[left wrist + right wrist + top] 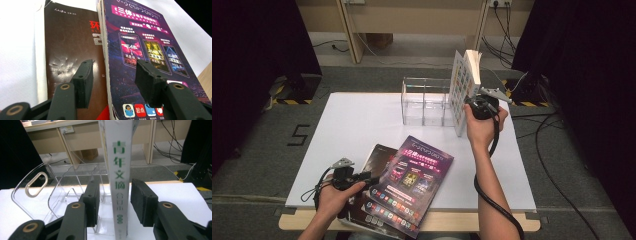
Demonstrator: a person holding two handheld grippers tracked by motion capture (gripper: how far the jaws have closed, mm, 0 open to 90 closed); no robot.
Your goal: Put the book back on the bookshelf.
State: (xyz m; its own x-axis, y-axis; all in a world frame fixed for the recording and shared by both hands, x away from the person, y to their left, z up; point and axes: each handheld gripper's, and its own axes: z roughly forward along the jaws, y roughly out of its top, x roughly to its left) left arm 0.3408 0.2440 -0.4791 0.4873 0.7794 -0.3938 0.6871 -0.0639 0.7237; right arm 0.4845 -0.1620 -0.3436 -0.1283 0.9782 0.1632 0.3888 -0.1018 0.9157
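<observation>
A white book (462, 90) stands upright at the right end of a clear acrylic file holder (424, 100). My right gripper (470, 101) is at its near edge. In the right gripper view the green-lettered spine (119, 157) stands between the jaws of my right gripper (115, 183), with a gap on each side, so it is open. A purple magazine (414, 175) lies on a brown one (379, 155) near the front edge. My left gripper (369, 177) is at their left side. In its own view my left gripper (115, 65) is open, straddling the purple magazine's (145, 50) edge above the brown cover (70, 50).
A white board (352, 130) covers the table top. The holder's clear dividers (50, 192) rise left of the book. Cables trail from both grippers, and more cables lie on the floor at the right (557, 150). Desk legs stand behind the table (349, 35).
</observation>
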